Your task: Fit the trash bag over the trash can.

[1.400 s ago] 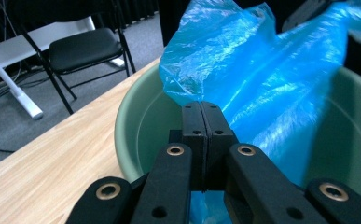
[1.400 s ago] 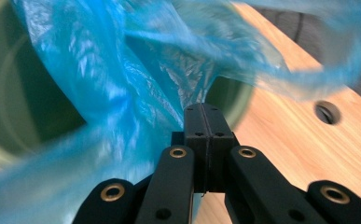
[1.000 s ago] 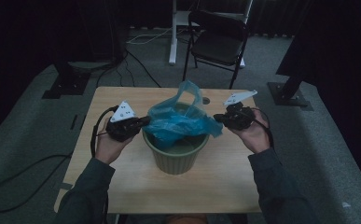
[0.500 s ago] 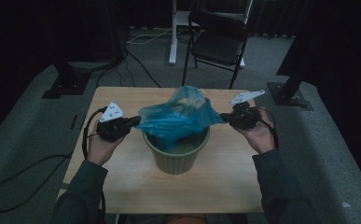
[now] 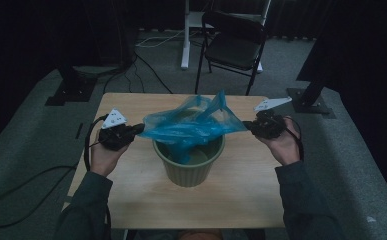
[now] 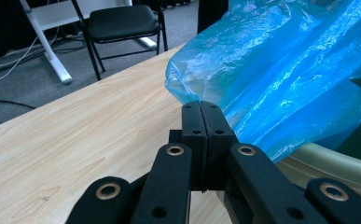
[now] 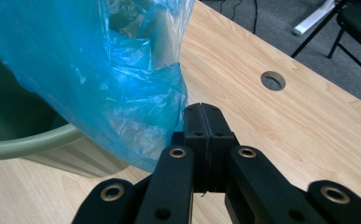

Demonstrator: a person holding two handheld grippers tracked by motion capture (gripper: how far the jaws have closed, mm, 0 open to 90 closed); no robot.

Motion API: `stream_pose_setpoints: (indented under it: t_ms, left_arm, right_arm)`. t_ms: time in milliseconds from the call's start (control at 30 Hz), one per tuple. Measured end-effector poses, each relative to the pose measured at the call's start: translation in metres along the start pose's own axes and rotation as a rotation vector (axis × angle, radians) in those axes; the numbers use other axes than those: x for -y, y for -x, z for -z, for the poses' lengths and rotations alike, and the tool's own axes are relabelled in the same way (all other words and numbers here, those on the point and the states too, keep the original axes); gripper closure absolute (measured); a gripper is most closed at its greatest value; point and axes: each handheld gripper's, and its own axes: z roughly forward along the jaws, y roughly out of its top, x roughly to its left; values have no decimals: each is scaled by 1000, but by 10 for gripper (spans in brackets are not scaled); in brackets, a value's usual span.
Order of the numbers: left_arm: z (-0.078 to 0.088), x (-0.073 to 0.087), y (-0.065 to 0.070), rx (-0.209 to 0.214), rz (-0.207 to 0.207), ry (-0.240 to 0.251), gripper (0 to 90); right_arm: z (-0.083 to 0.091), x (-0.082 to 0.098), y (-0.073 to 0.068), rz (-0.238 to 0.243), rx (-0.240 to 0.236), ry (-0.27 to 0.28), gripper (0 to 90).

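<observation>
A blue plastic bag (image 5: 191, 127) is stretched wide above a green bin (image 5: 188, 167) that stands mid-table, with the bag's lower part hanging inside it. My left gripper (image 5: 140, 130) is shut on the bag's left edge (image 6: 201, 95), just left of the bin's rim (image 6: 336, 163). At the bin's right side my right gripper (image 5: 246, 126) is shut on the bag's other edge (image 7: 169, 112), above the tabletop. In the right gripper view the bin's rim (image 7: 24, 142) curves beneath the bag.
The wooden table (image 5: 131, 200) has a round cable hole (image 7: 272, 80) near its far right part. Behind the table stand a black folding chair (image 5: 233, 47) and a white stand (image 5: 186, 35). Cables lie on the grey carpet.
The two grippers have drawn apart, the left one sliding further left and slightly down. The bag has spread from a bunched lump into a wide sheet over the bin.
</observation>
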Motion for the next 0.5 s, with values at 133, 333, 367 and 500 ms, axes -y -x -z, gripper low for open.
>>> stream_pose_setpoints:
  t_ms: [133,333,367,500]
  left_arm:
    - [-2,-3,4,13,-6,2,816]
    - [4,-10,5,24,1,33,689]
    - [6,-12,5,31,4,40,672]
    - [9,-19,9,44,-7,56,637]
  right_arm:
    - [-4,1,-4,11,-48,5,900]
    - [-8,-2,-10,35,-73,11,900]
    - [-7,-3,-11,34,-77,11,900]
    - [-7,-4,-13,40,-89,19,900]
